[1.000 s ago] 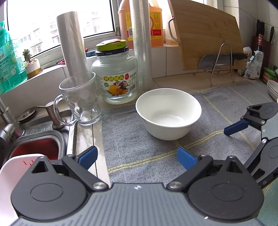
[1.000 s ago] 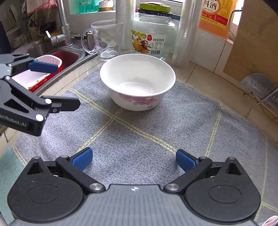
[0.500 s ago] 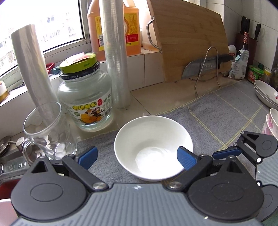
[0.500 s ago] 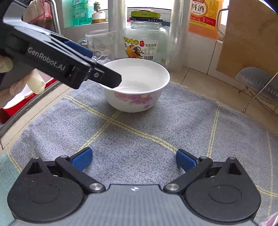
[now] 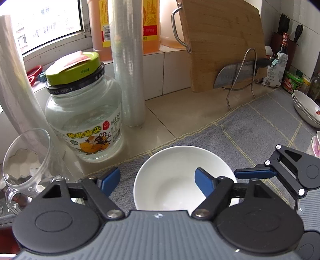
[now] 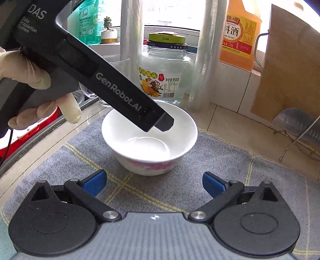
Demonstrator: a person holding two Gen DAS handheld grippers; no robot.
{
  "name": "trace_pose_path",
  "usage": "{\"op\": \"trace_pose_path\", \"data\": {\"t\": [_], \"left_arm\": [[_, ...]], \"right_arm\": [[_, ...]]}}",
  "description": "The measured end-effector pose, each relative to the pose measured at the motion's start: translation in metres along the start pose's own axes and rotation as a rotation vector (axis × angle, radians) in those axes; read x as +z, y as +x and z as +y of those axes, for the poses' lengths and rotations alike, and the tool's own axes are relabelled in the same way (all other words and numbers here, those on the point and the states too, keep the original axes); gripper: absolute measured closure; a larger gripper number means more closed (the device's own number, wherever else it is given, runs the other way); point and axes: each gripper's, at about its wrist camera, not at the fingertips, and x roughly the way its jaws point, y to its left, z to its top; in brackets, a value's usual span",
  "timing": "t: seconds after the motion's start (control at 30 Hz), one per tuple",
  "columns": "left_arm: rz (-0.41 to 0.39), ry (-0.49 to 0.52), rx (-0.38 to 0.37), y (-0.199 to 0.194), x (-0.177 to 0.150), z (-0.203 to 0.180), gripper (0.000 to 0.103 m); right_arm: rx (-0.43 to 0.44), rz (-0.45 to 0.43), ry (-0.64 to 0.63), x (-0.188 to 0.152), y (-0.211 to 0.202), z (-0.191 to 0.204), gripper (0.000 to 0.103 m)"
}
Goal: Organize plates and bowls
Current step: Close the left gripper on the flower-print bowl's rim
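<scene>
Both tools tilt downward, side by side.
The left tool (image 5: 158, 180) has just been closing, its fingers half apart; a gloved hand (image 6: 38, 92) grips its handle. The right tool (image 6: 154, 183) stands with fingers spread wide, nothing between them.

I see daylight pouring through the window (image 5: 50, 22) above a white tiled sill (image 5: 170, 62); the glare bleaches the panes; pale tiled wall (image 5: 304, 18) rises on the right; the beige countertop (image 5: 180, 108) runs below the sill, its near part covered by a grey cloth with yellow lines (image 5: 250, 128); from the right wrist view I make out the steel sink edge (image 6: 32, 146) at the left, beside the counter.
</scene>
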Motion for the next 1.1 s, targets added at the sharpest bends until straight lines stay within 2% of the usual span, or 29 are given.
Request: {"op": "trace_pose_path", "data": {"t": [0.17,0.23,0.27,0.53,1.1], "left_arm": [[0.026,0.006,-0.022,0.006,0.001,0.002,0.032],[0.036,0.007,-0.03,0.008,0.002,0.002,0.04],[0.038,0.008,-0.032,0.008,0.002,0.002,0.041],[0.053,0.014,-0.06,0.012,0.003,0.002,0.041],[0.06,0.028,-0.083,0.011,0.005,0.002,0.042]], "right_arm": [[-0.01,-0.018,-0.035,0.007,0.005,0.005,0.004],[-0.001,-0.017,-0.035,0.009,0.007,0.004,0.009],[0.001,-0.017,-0.034,0.01,0.007,0.004,0.01],[0.005,-0.033,-0.028,0.013,0.007,0.002,0.017],[0.009,-0.021,-0.025,0.014,0.001,0.001,0.018]]}}
